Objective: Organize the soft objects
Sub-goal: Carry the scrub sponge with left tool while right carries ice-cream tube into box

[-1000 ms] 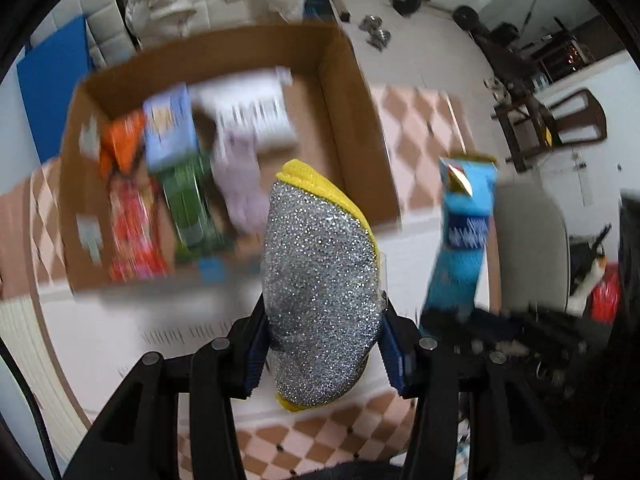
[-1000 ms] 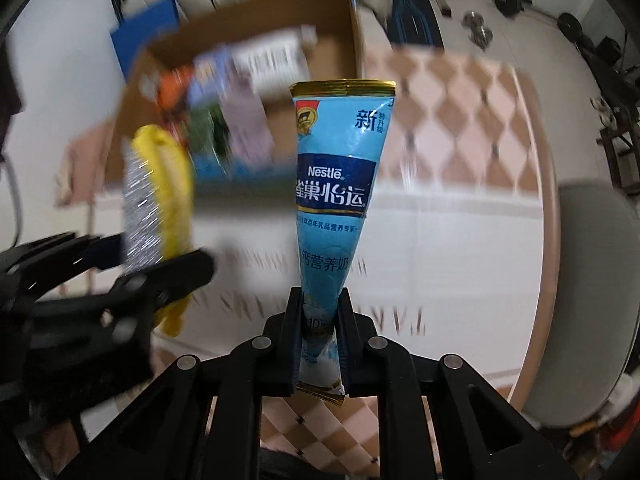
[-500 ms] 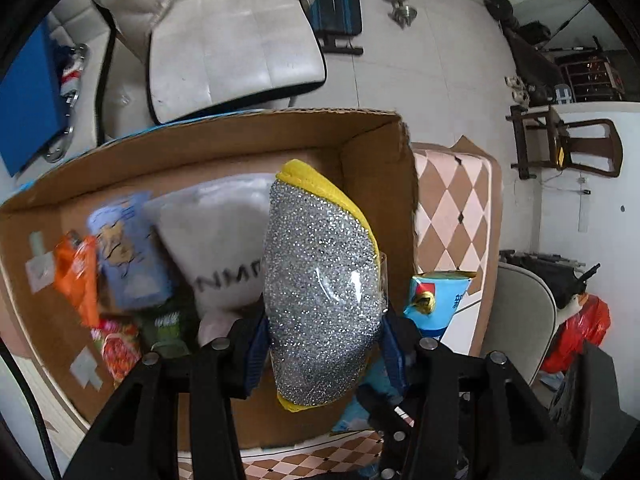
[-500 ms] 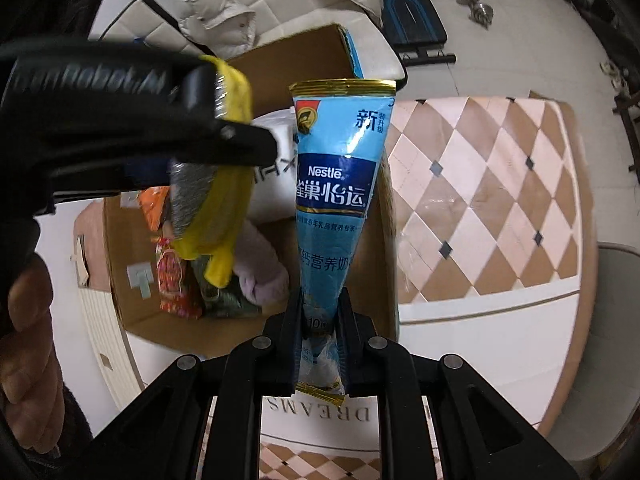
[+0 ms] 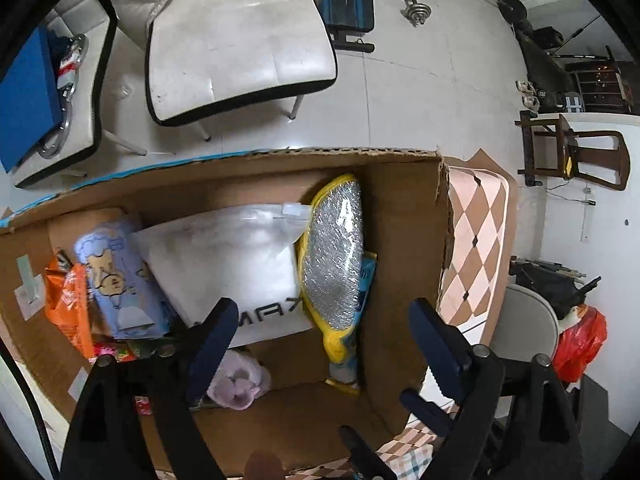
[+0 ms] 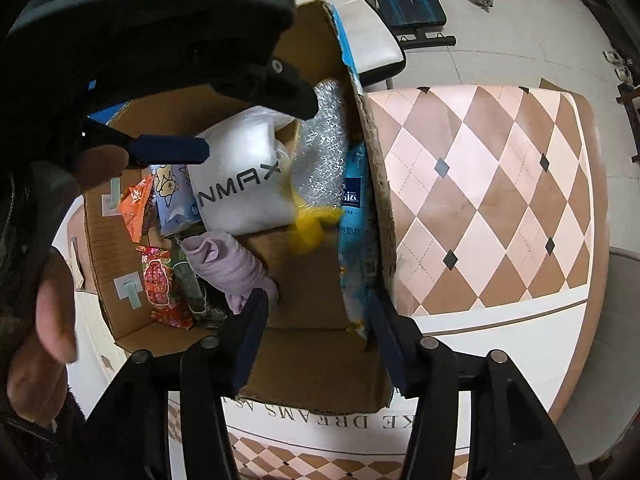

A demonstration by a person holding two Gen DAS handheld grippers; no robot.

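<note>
A cardboard box (image 5: 404, 216) (image 6: 308, 364) holds soft packs. The silver and yellow scouring pad (image 5: 334, 256) (image 6: 320, 156) stands on end against the box's right wall, with the blue Nestle pouch (image 5: 366, 280) (image 6: 354, 240) beside it. My left gripper (image 5: 320, 328) is open and empty above the box. My right gripper (image 6: 316, 312) is open and empty at the box's near edge. Also inside are a white NMAX bag (image 5: 236, 264) (image 6: 240, 176), a light blue pack (image 5: 116, 280), an orange pack (image 5: 64, 304) and a lilac cloth (image 6: 232, 272).
The box sits on a table with a pink and brown checked cloth (image 6: 480, 200). A white padded chair (image 5: 236, 40) stands behind the box on the tiled floor, with dumbbells (image 5: 416, 4) further back. My left gripper's body (image 6: 140, 32) fills the upper left of the right wrist view.
Both grippers moved over the box and opened. The scouring pad and the Nestle pouch have left the jaws and now stand inside the box by its right wall.
</note>
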